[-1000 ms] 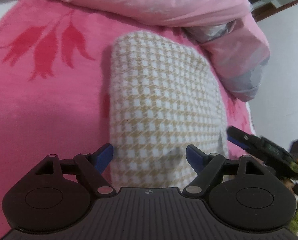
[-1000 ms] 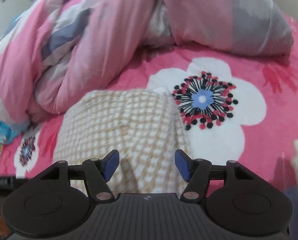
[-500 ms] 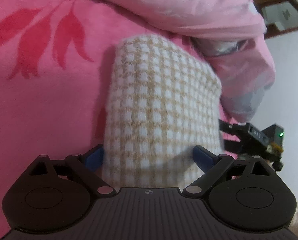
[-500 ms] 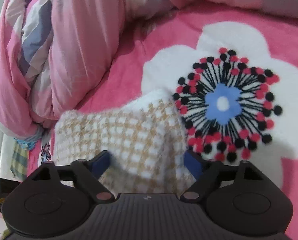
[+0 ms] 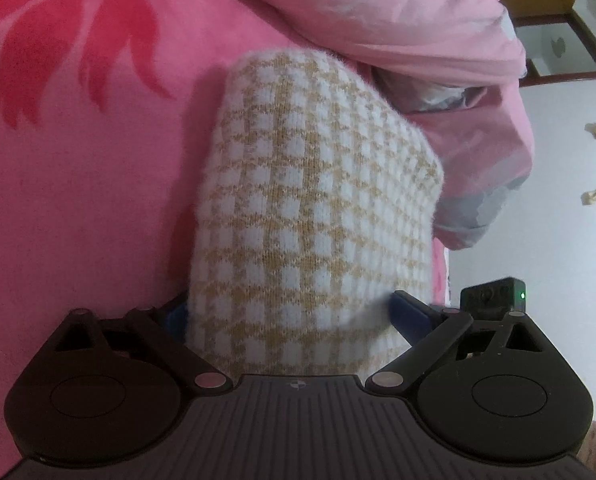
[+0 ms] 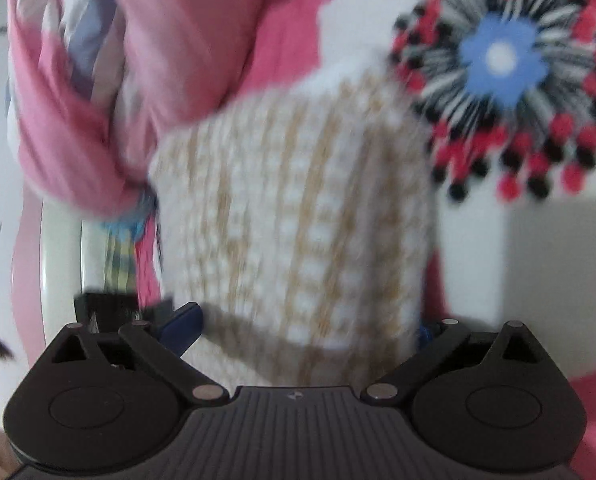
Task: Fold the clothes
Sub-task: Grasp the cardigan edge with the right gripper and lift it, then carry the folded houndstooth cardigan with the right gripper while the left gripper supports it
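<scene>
Folded checked knit (image 5: pixel 314 216) between both spread tools, right opening, pink duvet (image 5: pixel 398 28) crowding behind

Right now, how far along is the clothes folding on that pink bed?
Done, it seems: the checked knit garment already lies as a compact folded bundle on the pink blanket.
In hand: the left gripper and right gripper both straddle its near ends, pads not pressing; the right jaws are opening.
Left: probably gripping and making another fold or moving it, though I can't tell which.

Bed (image 5: pixel 78 200) with pink floral blanket carries two things — folded beige-and-white checked knit garment (image 5: pixel 318 208) near, bunched pink quilt (image 5: pixel 398 20) at far side, touching the garment.
</scene>
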### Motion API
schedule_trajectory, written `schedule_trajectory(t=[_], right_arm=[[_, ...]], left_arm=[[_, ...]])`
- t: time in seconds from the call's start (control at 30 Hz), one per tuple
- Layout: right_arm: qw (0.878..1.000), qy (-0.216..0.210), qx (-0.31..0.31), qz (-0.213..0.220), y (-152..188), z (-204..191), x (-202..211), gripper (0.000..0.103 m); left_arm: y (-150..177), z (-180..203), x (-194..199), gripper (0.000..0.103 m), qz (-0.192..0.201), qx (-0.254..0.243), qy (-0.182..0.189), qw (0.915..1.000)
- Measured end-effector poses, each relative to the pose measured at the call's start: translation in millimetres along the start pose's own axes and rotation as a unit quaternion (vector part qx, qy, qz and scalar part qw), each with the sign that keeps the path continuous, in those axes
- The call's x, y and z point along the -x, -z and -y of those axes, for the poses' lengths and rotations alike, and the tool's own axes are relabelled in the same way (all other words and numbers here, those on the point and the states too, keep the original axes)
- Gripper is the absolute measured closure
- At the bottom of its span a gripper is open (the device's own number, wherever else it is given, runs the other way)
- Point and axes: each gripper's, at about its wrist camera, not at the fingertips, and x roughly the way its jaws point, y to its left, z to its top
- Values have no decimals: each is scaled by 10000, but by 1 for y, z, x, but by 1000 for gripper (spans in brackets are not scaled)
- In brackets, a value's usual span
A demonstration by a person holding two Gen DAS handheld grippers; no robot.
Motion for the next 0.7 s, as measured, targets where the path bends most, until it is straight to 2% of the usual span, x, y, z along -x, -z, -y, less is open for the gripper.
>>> schedule_trajectory(t=[0.13,0.3,0.47,0.53,0.6,0.67,0.7], right_arm=[[9990,-308,-258,194,-8,7,-8,3],[9977,-552,-374,106,3,-4,-12,6],[9938,-826,-747,-27,27,-20,-18,9],[9944,-754,-711,-217,42,-27,-26,10],[9969,-511,-493,-353,54,-33,-34,13],[9994,-181,-152,-249,56,-38,-38,13],[9997,-147,-142,-167,54,-36,-38,13]], left_arm=[[1,2,-3,5,16,-21,16,10000],[8,2,12,8,-129,249,288,9992],[29,2,39,8,-418,343,71,9985],[41,-7,52,8,-449,406,-47,9982],[48,-15,61,11,-358,434,-185,9982],[52,-21,68,12,-229,421,-285,9984],[50,-22,70,12,-126,373,-296,9988]])
